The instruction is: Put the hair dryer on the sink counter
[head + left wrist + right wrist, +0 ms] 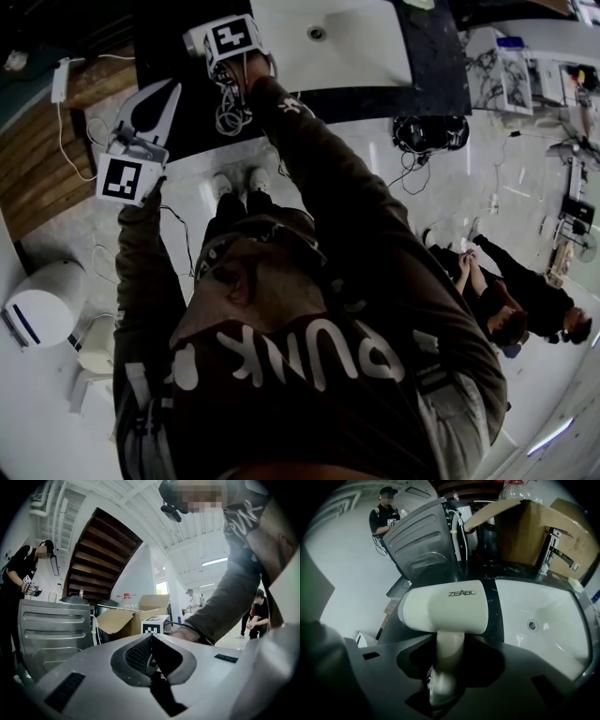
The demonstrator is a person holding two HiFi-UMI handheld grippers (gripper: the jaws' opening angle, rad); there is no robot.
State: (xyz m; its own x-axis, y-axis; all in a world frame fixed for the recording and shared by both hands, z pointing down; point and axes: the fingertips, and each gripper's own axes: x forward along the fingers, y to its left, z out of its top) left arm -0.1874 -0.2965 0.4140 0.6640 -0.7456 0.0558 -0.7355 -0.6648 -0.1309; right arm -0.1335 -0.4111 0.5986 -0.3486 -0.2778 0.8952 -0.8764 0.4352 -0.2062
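The white hair dryer (445, 606) hangs with its handle down between the jaws of my right gripper (440, 686), which is shut on that handle. Its body is over the dark sink counter (494, 602), just left of the white basin (543, 616); I cannot tell whether it touches the counter. In the head view the right gripper's marker cube (232, 39) covers most of the dryer, and the cable (228, 108) dangles below in a bundle. My left gripper (155, 105) is lower left, off the counter's edge, open and empty.
A faucet (555, 550) and a cardboard box (525, 527) stand behind the basin. A tilted grey metal appliance (426, 536) is at the counter's far left. A white round bin (42, 305) stands on the floor at left; people (525, 300) crouch at right.
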